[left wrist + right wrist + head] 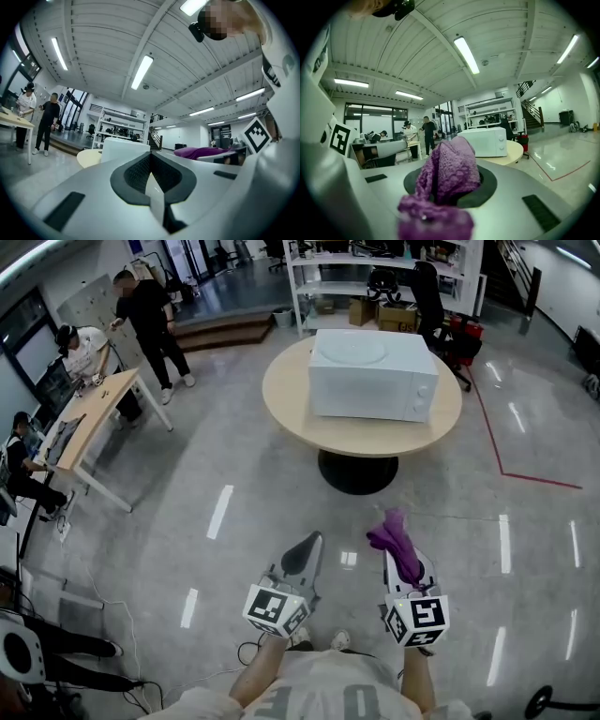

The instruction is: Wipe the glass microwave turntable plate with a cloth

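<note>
- Purple cloth (pixel 449 174) gripped by the right gripper (pixel 405 566), bunched up and poking out past the jaw tips.
- Left gripper (pixel 306 549) clenched, jaws pressed together with nothing between them.
- Both held low and side by side over the glossy grey floor (pixel 234 456), well apart from the round wooden table (pixel 286 399).
- Round glass plate (pixel 350 350) lying flat on top of the white microwave (pixel 375 390), itself standing on that table.
- Far left, three people (pixel 150 310) around a long desk (pixel 94 418).
</note>
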